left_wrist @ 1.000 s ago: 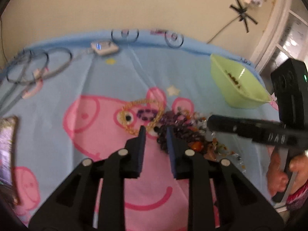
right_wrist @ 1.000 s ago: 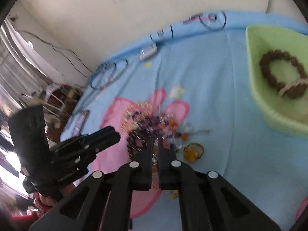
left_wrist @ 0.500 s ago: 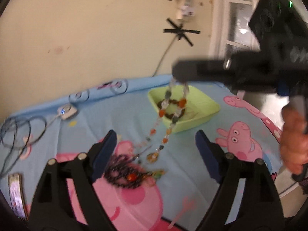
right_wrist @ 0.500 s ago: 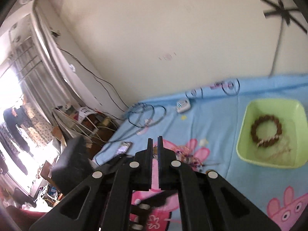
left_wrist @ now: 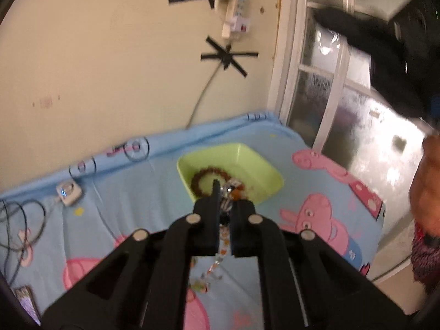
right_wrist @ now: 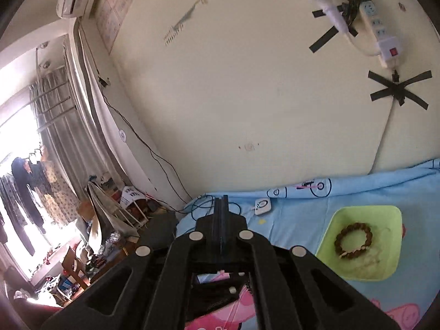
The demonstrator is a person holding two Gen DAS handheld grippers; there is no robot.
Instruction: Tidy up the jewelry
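Observation:
My left gripper (left_wrist: 225,192) is shut on a beaded necklace (left_wrist: 223,243) of clear and orange beads, which hangs down between the fingers above the blue cloth. Beyond it stands a green tray (left_wrist: 255,162) holding a brown bead bracelet (left_wrist: 199,177). My right gripper (right_wrist: 222,206) is shut, raised high above the bed; I see nothing held in it. It shows blurred at the upper right of the left wrist view (left_wrist: 385,55). The tray (right_wrist: 390,220) and bracelet (right_wrist: 353,243) lie to its lower right.
A blue Peppa Pig cloth (left_wrist: 316,214) covers the surface. A small white device (left_wrist: 68,192) and dark cables (left_wrist: 22,220) lie at the left. A power strip (right_wrist: 382,35) is taped to the wall. A window is at the right.
My left gripper closed on the beaded necklace that hung from the right gripper. The right gripper rose higher and the necklace no longer hangs from it.

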